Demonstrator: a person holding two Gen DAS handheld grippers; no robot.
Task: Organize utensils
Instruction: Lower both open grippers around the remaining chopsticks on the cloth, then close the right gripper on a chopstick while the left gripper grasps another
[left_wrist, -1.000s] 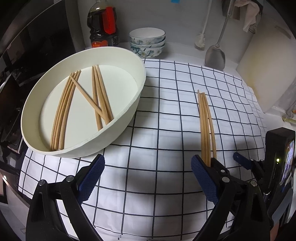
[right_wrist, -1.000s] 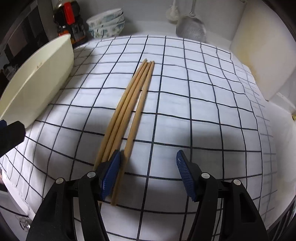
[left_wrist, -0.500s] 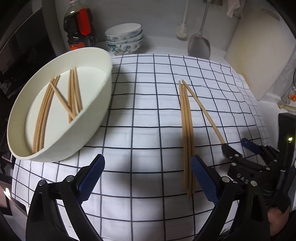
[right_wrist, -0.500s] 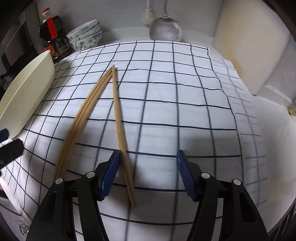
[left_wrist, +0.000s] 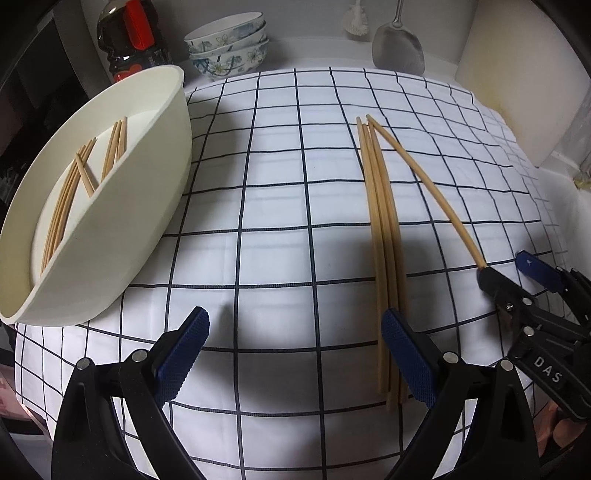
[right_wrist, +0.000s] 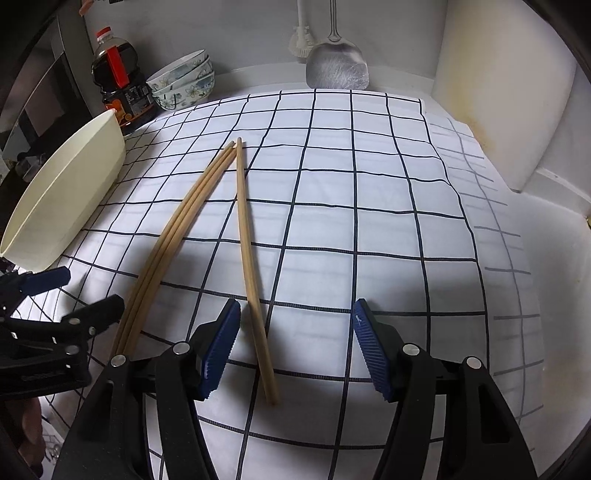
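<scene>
Since a second ago, one pale wooden chopstick has swung away from my bundle of three chopsticks on the black-and-white checked cloth; they still meet at the far tips. My right gripper stands spread, the lone stick inside its gap near the left pad, unpinched. My left gripper has dropped lower, also spread, empty. In the cream oval basin I count roughly eight more; some are hidden.
</scene>
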